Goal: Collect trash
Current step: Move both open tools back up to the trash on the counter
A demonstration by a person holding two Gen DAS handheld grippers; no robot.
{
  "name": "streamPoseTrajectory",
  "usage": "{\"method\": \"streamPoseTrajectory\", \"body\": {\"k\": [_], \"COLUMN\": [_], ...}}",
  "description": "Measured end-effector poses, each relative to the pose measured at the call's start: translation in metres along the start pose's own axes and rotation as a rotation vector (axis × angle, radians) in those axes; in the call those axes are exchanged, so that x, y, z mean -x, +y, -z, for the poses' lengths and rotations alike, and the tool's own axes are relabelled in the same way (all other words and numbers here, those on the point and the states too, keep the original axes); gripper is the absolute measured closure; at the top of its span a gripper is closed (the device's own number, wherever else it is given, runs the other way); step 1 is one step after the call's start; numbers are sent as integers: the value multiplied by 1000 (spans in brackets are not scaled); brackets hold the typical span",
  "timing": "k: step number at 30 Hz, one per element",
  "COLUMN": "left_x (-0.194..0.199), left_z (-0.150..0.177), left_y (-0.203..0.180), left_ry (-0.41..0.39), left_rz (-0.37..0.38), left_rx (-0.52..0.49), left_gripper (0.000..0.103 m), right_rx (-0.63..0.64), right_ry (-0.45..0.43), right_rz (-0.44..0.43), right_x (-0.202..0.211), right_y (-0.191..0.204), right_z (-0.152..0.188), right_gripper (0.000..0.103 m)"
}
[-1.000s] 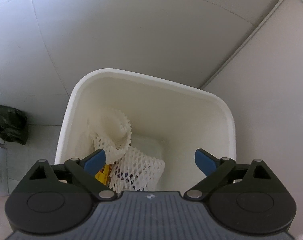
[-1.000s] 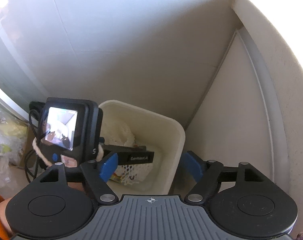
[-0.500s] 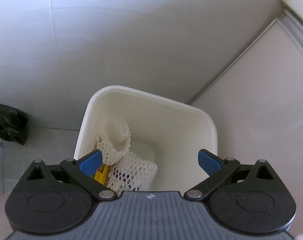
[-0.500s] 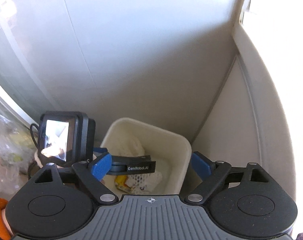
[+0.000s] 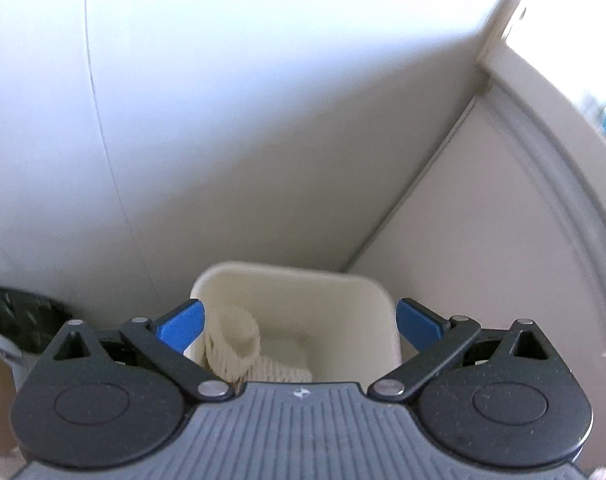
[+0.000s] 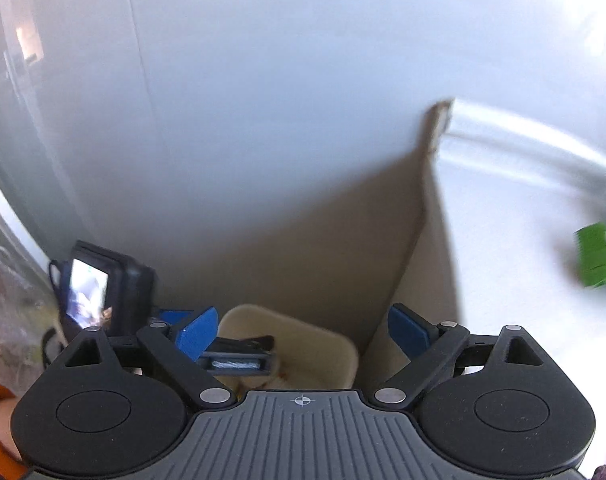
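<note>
The white foam netting sleeve is sitting inside the cream square plastic trash bin, low in the middle of the left wrist frame, leaning on the bin's left wall. Left tongs are spread wide with nothing between the blue pads; they've just been opening. In the right wrist view the bin is bottom centre, tucked in the corner against the pale grey wall. Right tongs are wide too, empty, also just been opening. There's a blurry green thing on the white table at the right edge, and a crumpled black bag at the left edge of the left view.
</note>
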State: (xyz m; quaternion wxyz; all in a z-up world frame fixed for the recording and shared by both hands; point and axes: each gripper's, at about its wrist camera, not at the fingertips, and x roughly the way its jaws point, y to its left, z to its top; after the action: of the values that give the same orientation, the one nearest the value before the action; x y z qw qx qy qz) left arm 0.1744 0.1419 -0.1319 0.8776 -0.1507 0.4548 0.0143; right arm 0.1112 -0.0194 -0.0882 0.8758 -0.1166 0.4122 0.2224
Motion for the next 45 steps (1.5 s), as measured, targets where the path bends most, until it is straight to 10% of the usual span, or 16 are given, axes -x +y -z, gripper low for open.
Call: {"method": "streamPoseTrajectory", "body": {"k": [25,45], "left_x": [74,40], "left_z": [-54,-82], "left_y": [-104,-211], "left_ry": [-244,-322], "left_rz": [149,284], "left_rx": [-305,-491], "left_gripper": [1,1], "right_rx": [-155,-421], "right_ry": [-173,-232], "right_rz": [133,343], "right_x": [84,152], "right_y": [-126,-246], "right_z": [5,51], "right_gripper": [1,0]}}
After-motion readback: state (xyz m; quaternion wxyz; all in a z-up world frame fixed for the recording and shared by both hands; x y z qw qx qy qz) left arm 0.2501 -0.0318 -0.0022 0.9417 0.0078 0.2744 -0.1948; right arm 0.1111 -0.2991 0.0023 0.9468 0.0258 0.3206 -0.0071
